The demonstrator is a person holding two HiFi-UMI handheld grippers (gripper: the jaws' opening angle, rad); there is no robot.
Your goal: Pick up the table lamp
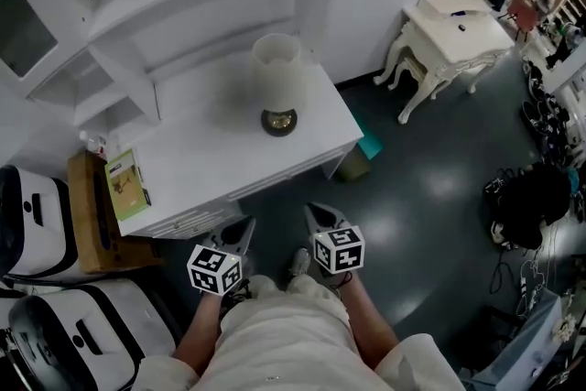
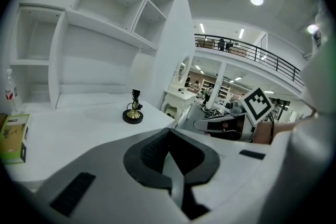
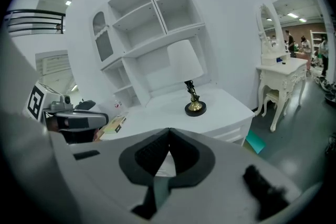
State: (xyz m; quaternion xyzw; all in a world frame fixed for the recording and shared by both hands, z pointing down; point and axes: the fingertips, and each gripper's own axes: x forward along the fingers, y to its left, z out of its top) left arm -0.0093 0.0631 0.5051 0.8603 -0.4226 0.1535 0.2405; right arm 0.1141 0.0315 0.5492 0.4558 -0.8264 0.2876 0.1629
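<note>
Nearest the lens, the left tool [image 1: 244, 226] and the right tool [image 1: 317, 211] sat low before the person's lap, each with its jaws pressed together on nothing. The table lamp [image 1: 277, 85] stood upright on the white desk [image 1: 211, 151], toward its back right part and well apart from both tools. The step in hand looked like the approach. The next move would call for opening a tool's jaws and lining them on the slim stem under the shade. A green box [image 1: 126, 181] lay near the desk's left edge. Its print was too small to read, as was the red label on a bottle [image 2: 9, 93].
</note>
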